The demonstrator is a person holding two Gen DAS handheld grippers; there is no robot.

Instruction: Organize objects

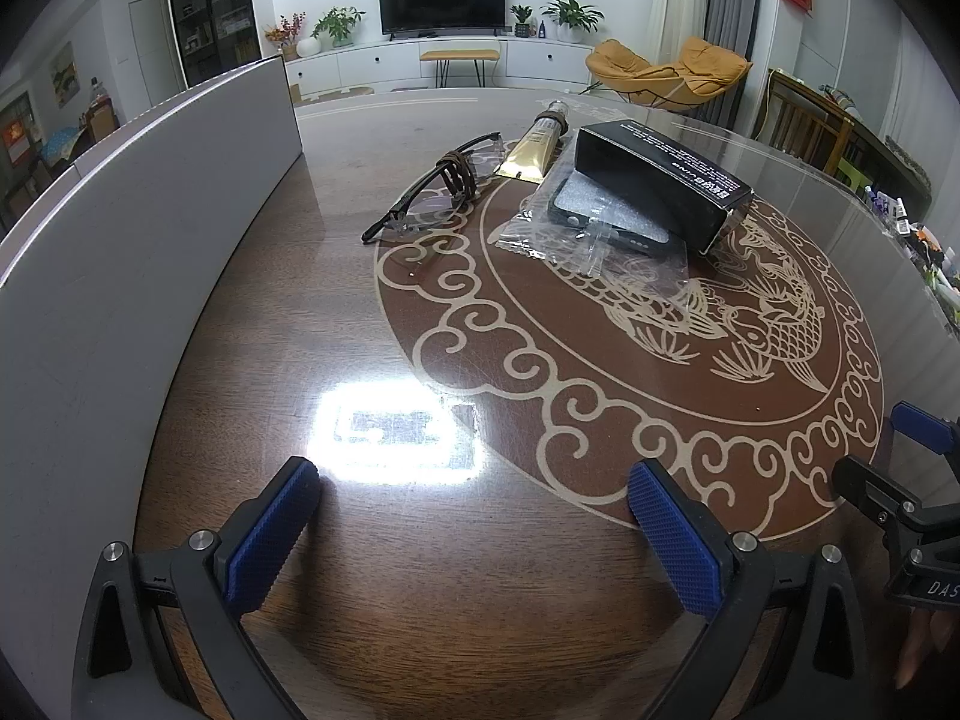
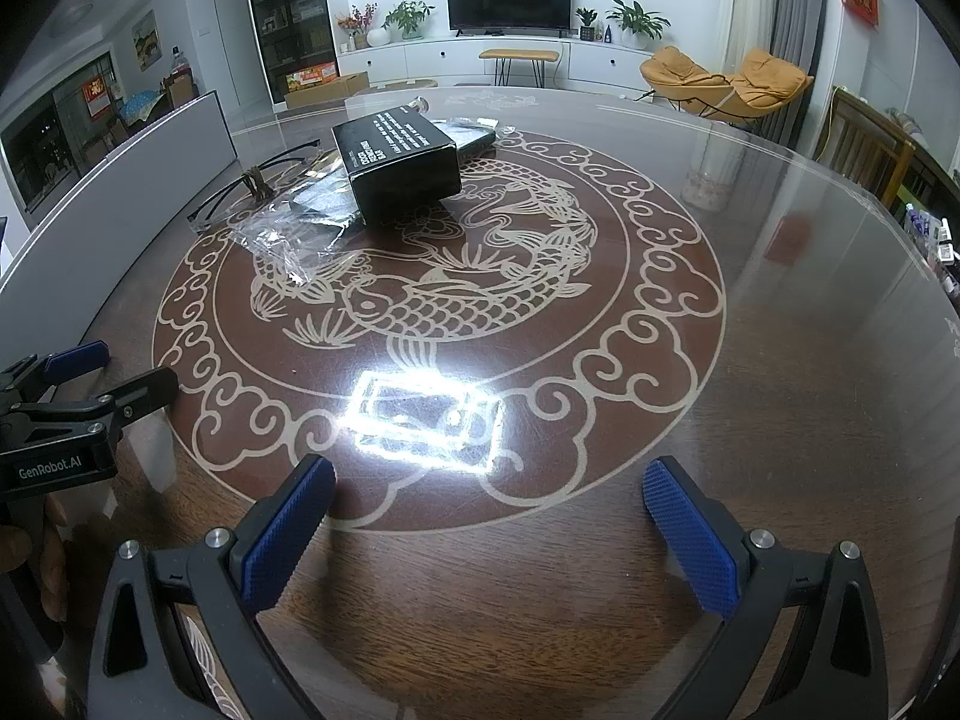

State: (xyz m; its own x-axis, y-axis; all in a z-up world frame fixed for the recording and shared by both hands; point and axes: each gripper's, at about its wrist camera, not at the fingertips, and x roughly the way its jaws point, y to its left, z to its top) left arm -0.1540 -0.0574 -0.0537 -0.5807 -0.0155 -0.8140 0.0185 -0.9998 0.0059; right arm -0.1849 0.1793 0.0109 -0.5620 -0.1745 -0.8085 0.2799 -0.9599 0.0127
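A black box (image 1: 654, 177) (image 2: 399, 165) lies on a clear plastic bag (image 1: 576, 234) (image 2: 288, 228) that holds a dark flat case (image 1: 600, 213). Beside them lie black-framed glasses (image 1: 429, 192) (image 2: 252, 189) wound with a brown cord, and a gold tube (image 1: 534, 144). All sit at the far side of the round glass-topped table (image 1: 420, 540) (image 2: 780, 360). My left gripper (image 1: 474, 516) is open over the near table, far from the objects. My right gripper (image 2: 489, 510) is open too, with nothing between its fingers. Each gripper shows at the edge of the other's view.
A long grey box wall (image 1: 138, 252) (image 2: 150, 162) runs along the table's left side. Small bottles and clutter (image 1: 924, 240) sit at the right rim. A wooden chair (image 1: 810, 126) stands behind the table. Ceiling-light glare (image 2: 420, 414) marks the glass.
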